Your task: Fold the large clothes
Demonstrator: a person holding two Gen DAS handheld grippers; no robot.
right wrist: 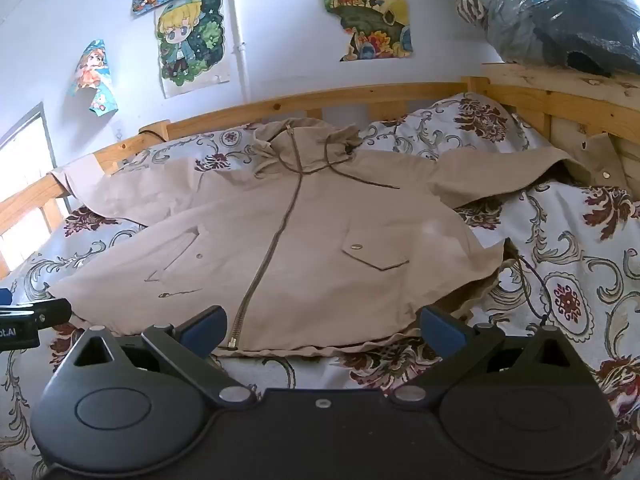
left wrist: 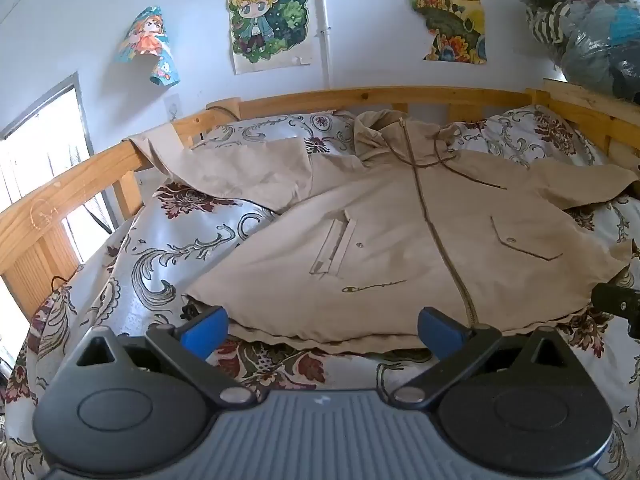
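The jacket [left wrist: 400, 216] lies front up and zipped across the bed [left wrist: 168, 248], hood toward the headboard rail, sleeves spread to either side (the flat start a fold needs). Both the left gripper [left wrist: 322, 326] and right gripper [right wrist: 322, 326] are spread wide, empty, apparently just short of the hem.

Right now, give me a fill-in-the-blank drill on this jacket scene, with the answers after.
1. The jacket lies spread on the ____.
2. Its zipper is ____ from hem to collar.
3. The left claw and the right claw are both ____, holding nothing.
4. One sleeve hangs over the wooden ____.

Missing words: bed; closed; open; rail
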